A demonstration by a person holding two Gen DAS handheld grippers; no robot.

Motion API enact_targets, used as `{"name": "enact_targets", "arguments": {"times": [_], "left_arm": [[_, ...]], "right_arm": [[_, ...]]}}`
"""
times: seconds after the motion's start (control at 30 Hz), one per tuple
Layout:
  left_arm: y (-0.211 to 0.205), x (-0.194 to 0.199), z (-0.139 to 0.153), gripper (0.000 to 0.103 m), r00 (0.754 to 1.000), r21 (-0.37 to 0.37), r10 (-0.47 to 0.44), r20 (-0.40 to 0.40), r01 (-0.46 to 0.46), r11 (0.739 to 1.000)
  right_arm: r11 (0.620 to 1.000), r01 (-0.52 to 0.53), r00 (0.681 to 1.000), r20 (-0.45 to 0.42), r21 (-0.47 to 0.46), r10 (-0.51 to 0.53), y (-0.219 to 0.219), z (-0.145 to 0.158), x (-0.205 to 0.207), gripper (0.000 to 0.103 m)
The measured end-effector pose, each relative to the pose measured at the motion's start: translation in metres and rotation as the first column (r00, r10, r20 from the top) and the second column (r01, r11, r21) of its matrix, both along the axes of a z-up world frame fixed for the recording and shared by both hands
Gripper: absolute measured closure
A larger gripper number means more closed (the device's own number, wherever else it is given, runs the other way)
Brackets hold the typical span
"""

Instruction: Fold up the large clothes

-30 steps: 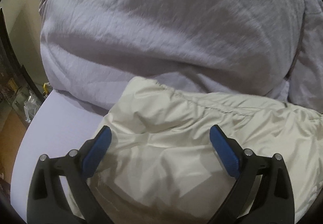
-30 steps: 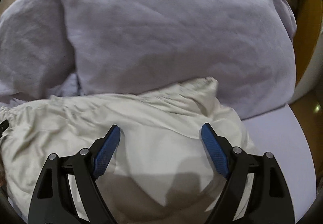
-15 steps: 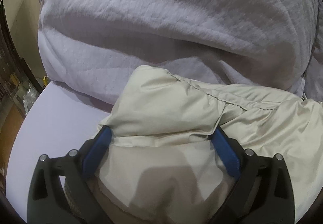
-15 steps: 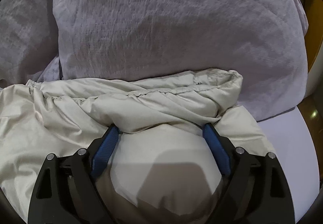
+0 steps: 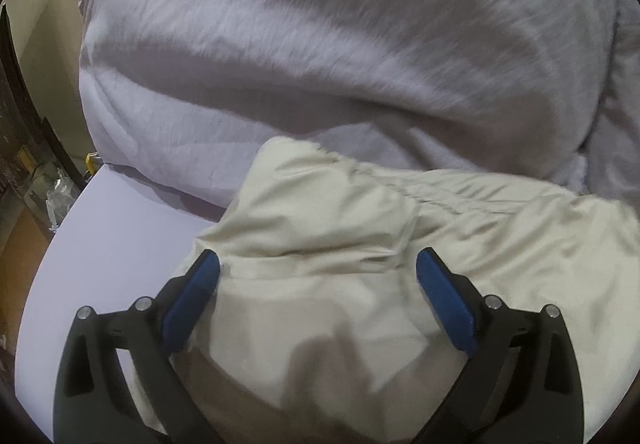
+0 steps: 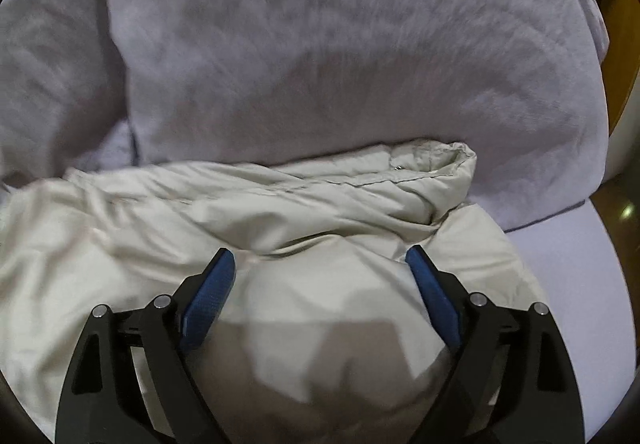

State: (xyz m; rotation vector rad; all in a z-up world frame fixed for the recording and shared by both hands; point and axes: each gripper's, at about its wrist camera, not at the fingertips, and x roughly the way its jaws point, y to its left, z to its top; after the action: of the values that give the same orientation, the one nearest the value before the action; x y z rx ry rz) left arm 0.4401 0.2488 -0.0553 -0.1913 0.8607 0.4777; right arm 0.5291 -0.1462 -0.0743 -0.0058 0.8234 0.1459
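Observation:
A cream puffy jacket (image 5: pixel 360 228) lies folded on a pale lilac surface (image 5: pixel 112 236), its upper layer doubled over toward the back. My left gripper (image 5: pixel 318 264) is open, its blue pads on either side of the jacket's left end, resting over the fabric. The same jacket (image 6: pixel 280 211) fills the right wrist view, with a rolled edge and a small snap at the right end. My right gripper (image 6: pixel 320 264) is open over a bulge of the jacket, pads apart on either side of it.
A big lavender-grey pillow or duvet (image 5: pixel 340 43) lies right behind the jacket and also shows in the right wrist view (image 6: pixel 340 55). The surface's left edge drops to dark shelving with clutter (image 5: pixel 36 171). Its right edge meets wooden furniture (image 6: pixel 624 43).
Both grippers carried the jacket's near layer forward and folded it over toward the pillow. They stayed open throughout and now sit slightly back over the folded fabric.

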Motion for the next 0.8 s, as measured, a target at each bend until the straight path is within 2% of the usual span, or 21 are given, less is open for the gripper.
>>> {"name": "enact_targets", "arguments": {"times": [0.2, 0.33, 0.5, 0.6, 0.67, 0.8], "left_arm": [[-0.036, -0.001, 0.026, 0.004, 0.993, -0.062, -0.078, 0.087, 0.084, 0.995], [-0.065, 0.006, 0.029, 0.004, 0.985, -0.064, -0.142, 0.099, 0.149, 0.987], [-0.094, 0.015, 0.019, 0.004, 0.983, -0.039, -0.171, 0.065, 0.174, 0.984], [-0.086, 0.017, 0.004, 0.004, 0.985, -0.032, -0.167, 0.051, 0.169, 0.985], [-0.084, 0.020, -0.003, 0.004, 0.986, -0.036, -0.159, 0.047, 0.161, 0.986], [-0.079, 0.028, -0.011, 0.003, 0.988, -0.056, -0.145, 0.045, 0.147, 0.988]], "right_arm": [[0.993, -0.078, 0.997, 0.029, 0.085, 0.075, 0.030, 0.019, -0.021, 0.013], [0.986, -0.148, 0.989, 0.034, 0.075, 0.145, 0.063, 0.017, -0.031, 0.013], [0.979, -0.199, 0.980, 0.019, 0.043, 0.198, 0.086, 0.010, -0.037, 0.013], [0.980, -0.197, 0.980, 0.005, 0.041, 0.197, 0.095, -0.004, -0.026, 0.013], [0.982, -0.188, 0.982, -0.001, 0.035, 0.188, 0.099, -0.013, -0.018, 0.007], [0.983, -0.180, 0.984, -0.009, 0.037, 0.180, 0.097, -0.019, -0.011, 0.003]]}}
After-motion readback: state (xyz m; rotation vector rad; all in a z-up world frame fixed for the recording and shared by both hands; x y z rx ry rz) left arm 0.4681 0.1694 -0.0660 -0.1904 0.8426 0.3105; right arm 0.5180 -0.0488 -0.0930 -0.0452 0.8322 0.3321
